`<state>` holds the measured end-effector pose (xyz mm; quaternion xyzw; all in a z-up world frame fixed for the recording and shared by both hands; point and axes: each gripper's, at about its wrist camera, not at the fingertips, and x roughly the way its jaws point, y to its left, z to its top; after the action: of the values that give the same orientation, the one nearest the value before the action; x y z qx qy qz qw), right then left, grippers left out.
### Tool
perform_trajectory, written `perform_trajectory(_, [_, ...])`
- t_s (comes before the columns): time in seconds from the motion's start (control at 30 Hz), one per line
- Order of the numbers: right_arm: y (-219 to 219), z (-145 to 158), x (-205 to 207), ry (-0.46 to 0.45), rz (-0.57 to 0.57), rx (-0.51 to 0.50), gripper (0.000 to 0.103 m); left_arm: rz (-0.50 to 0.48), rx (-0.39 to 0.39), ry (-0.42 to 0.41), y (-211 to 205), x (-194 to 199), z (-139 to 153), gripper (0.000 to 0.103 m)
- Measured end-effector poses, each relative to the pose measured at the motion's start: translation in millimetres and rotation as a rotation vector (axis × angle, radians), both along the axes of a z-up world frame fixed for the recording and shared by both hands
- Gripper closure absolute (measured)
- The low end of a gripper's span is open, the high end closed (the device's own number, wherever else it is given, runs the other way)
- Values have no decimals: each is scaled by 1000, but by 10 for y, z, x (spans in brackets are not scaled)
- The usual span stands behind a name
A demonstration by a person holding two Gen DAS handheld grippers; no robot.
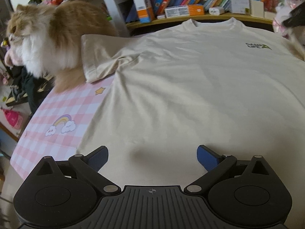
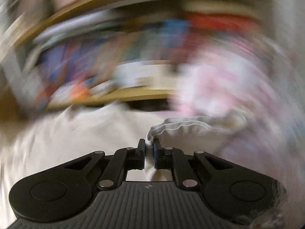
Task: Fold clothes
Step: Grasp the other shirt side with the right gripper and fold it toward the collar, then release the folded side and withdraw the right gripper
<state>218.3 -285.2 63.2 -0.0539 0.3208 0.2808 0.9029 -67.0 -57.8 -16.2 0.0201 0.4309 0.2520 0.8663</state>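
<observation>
A cream T-shirt [image 1: 190, 80] with a small chest logo lies spread front-up on a pink checked table cover [image 1: 57, 114], collar toward the bookshelf. Its left sleeve [image 1: 99, 57] lies out flat beside a cat. My left gripper [image 1: 152, 157] is open and empty, hovering over the shirt's lower hem area. My right gripper [image 2: 149, 143] is shut on a hemmed edge of the shirt [image 2: 190, 126], which bunches up between the pads. The right wrist view is heavily motion-blurred. In the left wrist view, a dark shape at the far right edge may be the right gripper.
A fluffy orange-and-white cat [image 1: 49, 42] sits on the table's left side, against the sleeve. A bookshelf [image 1: 190, 0] with books and boxes stands behind the table. A pink-and-white plush [image 1: 282, 19] is at the far right. Clutter lies on the floor at left.
</observation>
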Motion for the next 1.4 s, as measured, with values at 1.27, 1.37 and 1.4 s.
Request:
perform_trajectory(1.27, [134,-416,-813,132,-44,-1,14,17,15,-53,15,97,-22,2])
perform_trajectory(1.37, [18,-443,-983,148,-57,-17,8,-5,18,-52,-85,157,-5,2])
perform_trajectory(1.4, [-19,-450,-1043,146,-57,-26,5,-14,18,-50,-128,181,0,2])
